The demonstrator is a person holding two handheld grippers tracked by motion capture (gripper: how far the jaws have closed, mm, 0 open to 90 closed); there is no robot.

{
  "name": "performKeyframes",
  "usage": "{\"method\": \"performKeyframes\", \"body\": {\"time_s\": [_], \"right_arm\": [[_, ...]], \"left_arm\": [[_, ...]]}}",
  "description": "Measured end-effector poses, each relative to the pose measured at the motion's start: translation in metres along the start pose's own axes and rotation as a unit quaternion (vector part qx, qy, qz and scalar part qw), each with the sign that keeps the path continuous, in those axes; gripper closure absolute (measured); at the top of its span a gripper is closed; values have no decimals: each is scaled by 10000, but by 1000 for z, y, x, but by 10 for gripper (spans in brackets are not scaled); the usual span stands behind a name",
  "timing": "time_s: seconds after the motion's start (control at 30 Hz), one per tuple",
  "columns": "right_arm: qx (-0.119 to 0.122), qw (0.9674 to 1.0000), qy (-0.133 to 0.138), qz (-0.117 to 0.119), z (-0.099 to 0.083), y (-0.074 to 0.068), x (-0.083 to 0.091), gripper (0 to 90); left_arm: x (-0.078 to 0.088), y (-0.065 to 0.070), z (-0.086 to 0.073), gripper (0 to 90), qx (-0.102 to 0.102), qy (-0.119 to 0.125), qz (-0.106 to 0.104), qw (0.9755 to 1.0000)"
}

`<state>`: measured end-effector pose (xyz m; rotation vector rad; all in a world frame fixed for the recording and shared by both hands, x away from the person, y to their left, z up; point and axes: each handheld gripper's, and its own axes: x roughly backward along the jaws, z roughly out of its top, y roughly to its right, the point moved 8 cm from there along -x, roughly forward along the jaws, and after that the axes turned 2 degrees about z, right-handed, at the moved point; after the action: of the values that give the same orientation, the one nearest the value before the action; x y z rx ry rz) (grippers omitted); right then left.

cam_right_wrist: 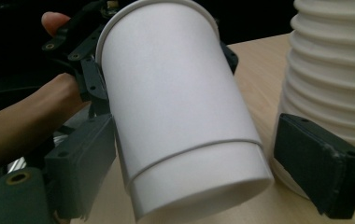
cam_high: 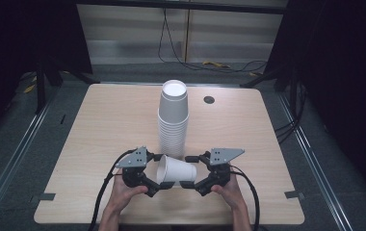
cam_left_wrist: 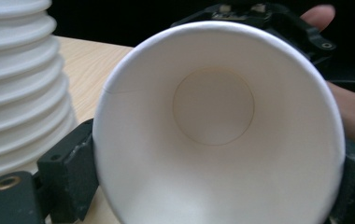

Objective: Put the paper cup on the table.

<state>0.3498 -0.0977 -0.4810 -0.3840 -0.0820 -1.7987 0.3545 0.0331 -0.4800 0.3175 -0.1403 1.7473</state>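
Note:
A single white paper cup [cam_high: 177,171] lies on its side above the table's front, mouth to the left and base to the right. My left gripper [cam_high: 155,173] is shut on its rim; in the left gripper view the cup's open mouth [cam_left_wrist: 213,107] faces me, with a jaw pressed on each side. My right gripper [cam_high: 189,171] straddles the base, open. In the right gripper view one jaw rests against the cup [cam_right_wrist: 175,93] and the other stands a little off it. A tall stack of white cups [cam_high: 173,115] stands upright just behind.
The light wooden table [cam_high: 109,120] has a round black grommet [cam_high: 209,99] near its far edge. The cup stack [cam_right_wrist: 334,70] rises close beside my right gripper's outer jaw. Cables [cam_high: 210,63] lie on the floor beyond the table. Dark curtains flank both sides.

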Motion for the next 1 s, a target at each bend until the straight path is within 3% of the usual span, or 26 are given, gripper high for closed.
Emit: {"method": "performKeyframes", "body": {"time_s": [0.07,0.13,0.17,0.33,0.4,0.6,0.77,0.9,1.0], "right_arm": [[-16,9999,58,-120,0,2,1,130],[-29,9996,85,-270,-2,6,3,119],[-63,9994,95,-333,-2,7,3,112],[-30,9972,186,-718,-4,15,9,130],[-61,9951,234,-960,-4,18,12,126],[-157,9892,491,-1372,-6,25,24,129],[-65,9737,680,-2173,-8,36,33,131],[-18,9634,657,-2600,-11,38,38,129],[-6,9526,594,-2983,-14,44,39,130]], "left_arm": [[2,-2,-1,100,17,-22,73,10000],[4,-5,-2,100,27,-82,275,9996],[4,-6,-1,100,15,-40,197,9998],[9,-12,-4,100,103,-116,383,9991],[12,-13,-3,100,93,-97,402,9991],[22,-15,-6,99,106,-196,596,9980],[32,-19,-9,99,219,-207,749,9967],[38,-20,-11,99,216,-282,812,9961],[40,-22,-13,99,182,-376,885,9952]]}}
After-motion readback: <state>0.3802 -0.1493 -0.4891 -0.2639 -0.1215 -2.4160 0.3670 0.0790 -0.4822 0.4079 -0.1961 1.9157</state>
